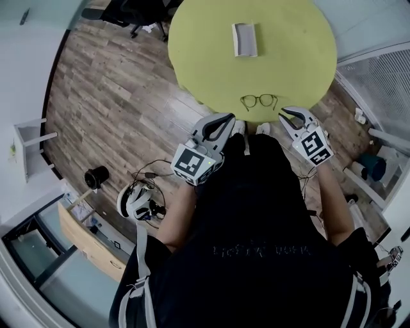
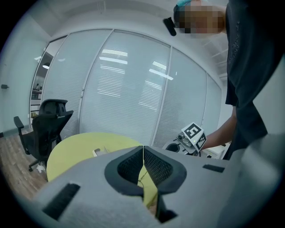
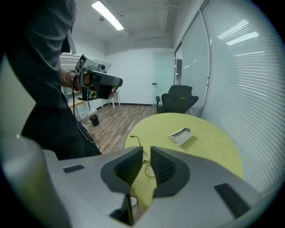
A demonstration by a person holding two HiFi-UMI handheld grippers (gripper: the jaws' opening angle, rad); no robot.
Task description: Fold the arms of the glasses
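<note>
Glasses (image 1: 259,100) on table (image 1: 192,57), before case (image 1: 245,40)

Glasses (image 1: 259,100): one pair, sitting at the table's near edge.
Table (image 1: 205,64): just the one, round and yellow-green.
Grey case (image 1: 245,39): one, out on the far side of the table.
Grippers: two, left gripper (image 1: 225,120) and right gripper (image 1: 286,115), both on the near side.
Marker cubes (image 1: 194,164): two, one riding on each gripper.
White shoes (image 1: 238,127): two, tucked by the table's near edge.
Office chair (image 1: 131,14): one, far left.
Black bin (image 1: 96,177): one, down on the floor at left.
</note>
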